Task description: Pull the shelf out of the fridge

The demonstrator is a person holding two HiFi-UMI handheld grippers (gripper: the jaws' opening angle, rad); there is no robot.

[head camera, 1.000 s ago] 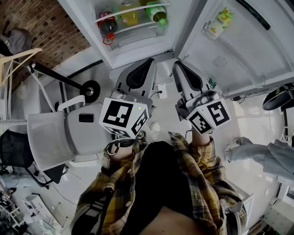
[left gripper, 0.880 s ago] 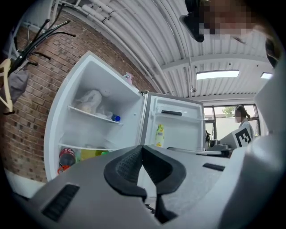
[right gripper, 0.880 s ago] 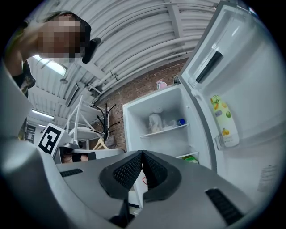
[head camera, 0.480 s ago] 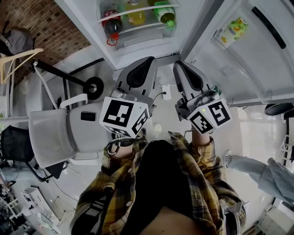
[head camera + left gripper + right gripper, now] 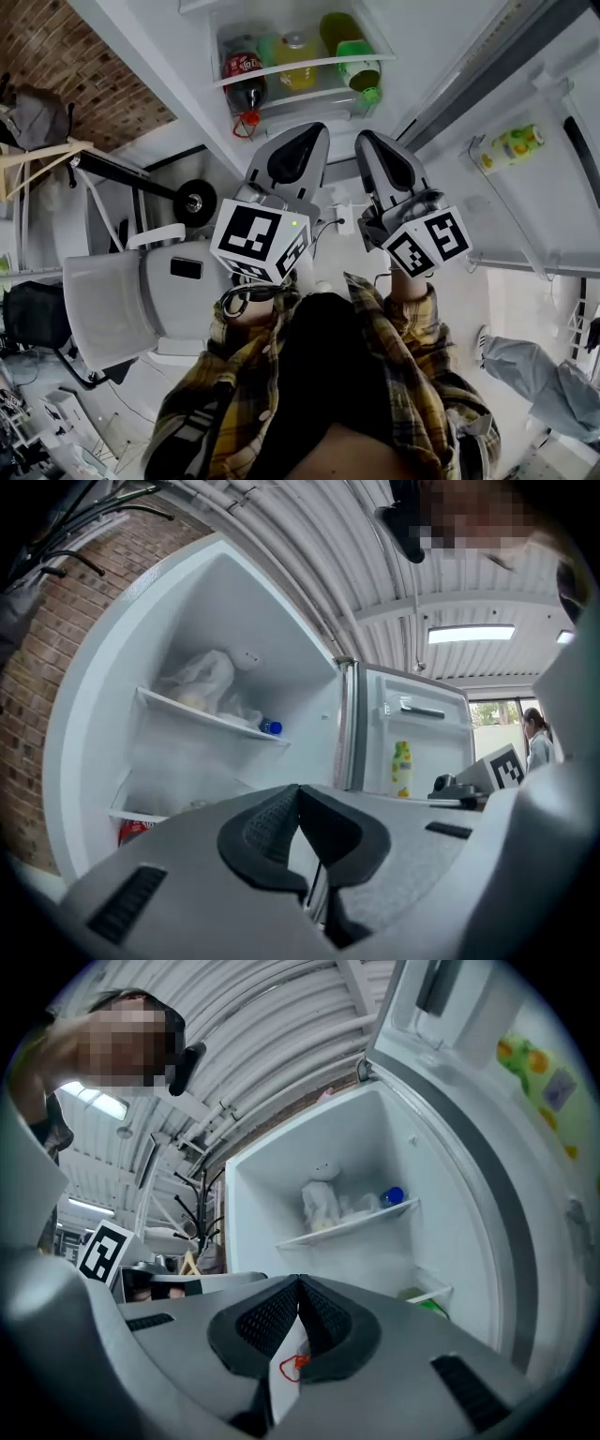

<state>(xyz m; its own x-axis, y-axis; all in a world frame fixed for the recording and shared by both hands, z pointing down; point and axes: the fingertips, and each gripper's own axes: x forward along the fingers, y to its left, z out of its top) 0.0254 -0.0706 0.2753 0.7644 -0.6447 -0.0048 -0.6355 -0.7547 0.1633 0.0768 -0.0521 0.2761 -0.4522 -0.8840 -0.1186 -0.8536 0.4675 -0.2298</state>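
Fridge (image 5: 159, 42) open at 12 o'clock, bottles (image 5: 246, 80) under its shelf (image 5: 300, 68); left gripper (image 5: 305, 131) and right gripper (image 5: 367, 139) both pressed together, empty.

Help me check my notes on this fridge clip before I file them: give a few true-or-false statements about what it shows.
1. The fridge door stands open. True.
2. The left gripper has its jaws wide apart. False: they are together with nothing between them.
3. Bottles sit on a shelf inside the fridge. True.
4. The right gripper is clamped on the shelf. False: its jaws are shut on nothing, and the shelf shows beyond them.
5. The fridge door holds nothing. False: a yellow-green bottle sits in it.
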